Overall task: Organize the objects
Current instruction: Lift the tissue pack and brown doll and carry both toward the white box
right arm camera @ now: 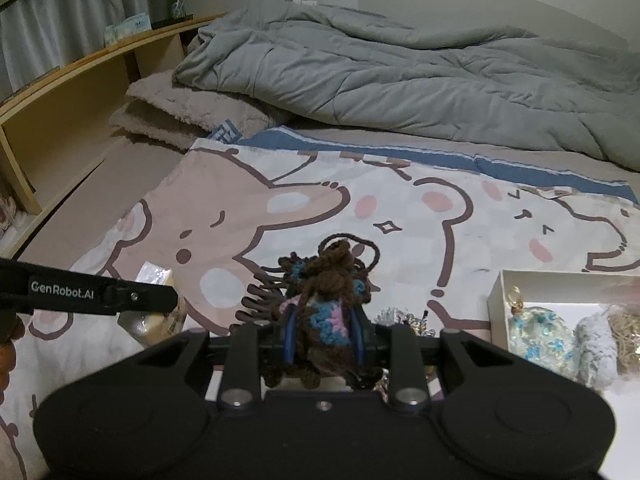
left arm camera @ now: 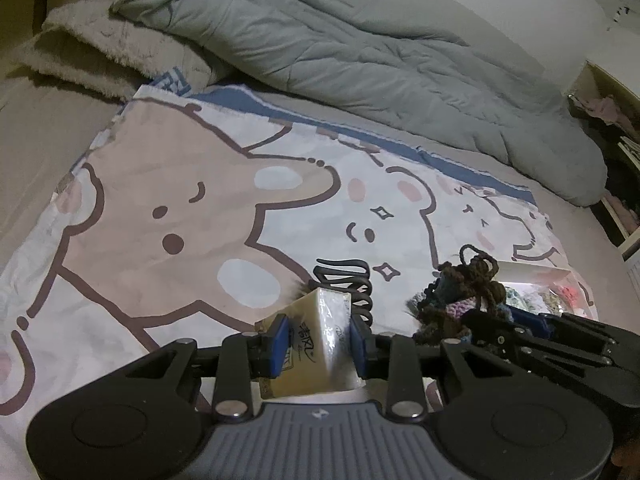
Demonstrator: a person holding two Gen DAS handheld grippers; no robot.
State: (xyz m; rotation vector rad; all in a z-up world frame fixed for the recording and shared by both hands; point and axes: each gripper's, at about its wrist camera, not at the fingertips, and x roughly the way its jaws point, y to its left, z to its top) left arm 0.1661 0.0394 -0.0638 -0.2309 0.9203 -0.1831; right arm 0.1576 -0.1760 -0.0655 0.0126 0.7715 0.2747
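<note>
My left gripper (left arm camera: pixel 318 346) is shut on a small yellowish tissue pack (left arm camera: pixel 316 336) wrapped in clear plastic, held above the bear-print cloth (left arm camera: pixel 160 208). My right gripper (right arm camera: pixel 325 340) is shut on a brown crocheted piece (right arm camera: pixel 328 304) with blue and pink patches, also lifted off the cloth. In the left wrist view that crocheted piece (left arm camera: pixel 460 292) and the right gripper's black arm show at the right. In the right wrist view the tissue pack (right arm camera: pixel 156 300) sits behind the left gripper's black arm (right arm camera: pixel 80 294). A black claw hair clip (left arm camera: pixel 348 280) lies on the cloth behind both.
A white open box (right arm camera: pixel 496 300) at the right holds crocheted and fluffy items. Small shiny trinkets (right arm camera: pixel 400 318) lie next to it. A grey quilt (right arm camera: pixel 400 72) and a beige fleece blanket (right arm camera: pixel 180 116) are heaped at the back. A wooden headboard shelf (right arm camera: pixel 80 92) runs along the left.
</note>
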